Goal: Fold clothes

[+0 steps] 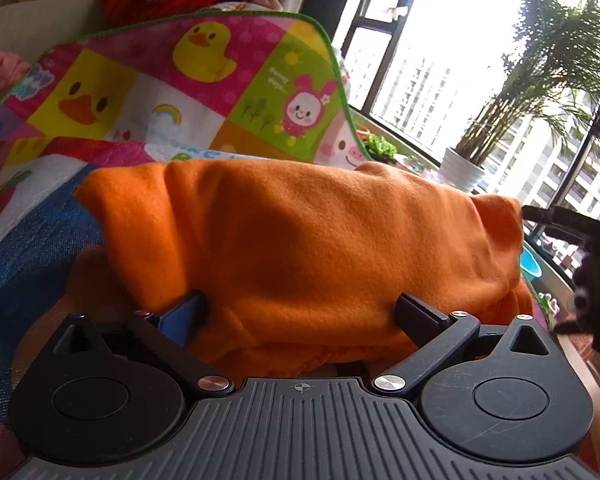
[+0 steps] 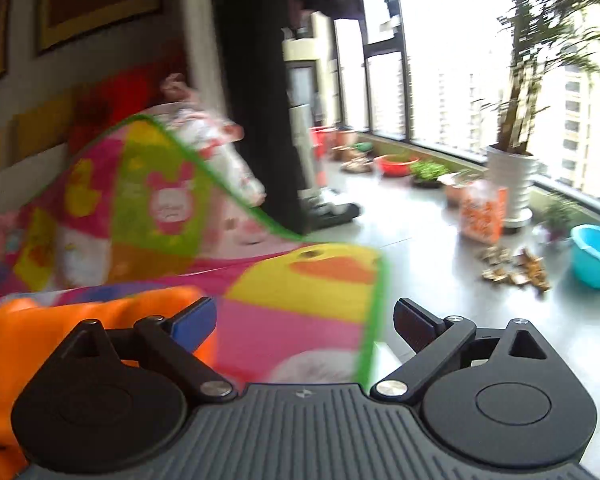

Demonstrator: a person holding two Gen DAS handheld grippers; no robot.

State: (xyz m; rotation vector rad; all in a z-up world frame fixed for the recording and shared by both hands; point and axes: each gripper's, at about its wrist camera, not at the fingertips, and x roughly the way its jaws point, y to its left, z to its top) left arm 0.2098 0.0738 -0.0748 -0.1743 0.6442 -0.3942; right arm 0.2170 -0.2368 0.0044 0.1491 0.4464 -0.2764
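An orange fleece garment [image 1: 300, 240] lies in a folded bundle on a cartoon-print blanket [image 1: 204, 80]. My left gripper [image 1: 302, 312] is open and pushed up against the bundle's near edge, with the cloth bulging between its wide-spread fingers. A dark shape [image 1: 588, 248] at the right edge, past the bundle's far end, looks like the other tool. The right wrist view is blurred. In it my right gripper [image 2: 306, 320] is open and holds nothing, hovering over the blanket [image 2: 300, 312]. The orange garment [image 2: 60, 328] lies at its lower left, beside the left finger [image 2: 196, 320].
The blanket rises in a fold behind the garment. Its green-trimmed edge [image 2: 376, 312] drops to a shiny floor [image 2: 420, 240]. On the floor stand a white pot with a palm [image 2: 508, 184], a blue basin [image 2: 596, 256], an orange bag [image 2: 482, 212] and small planters. Large windows lie beyond.
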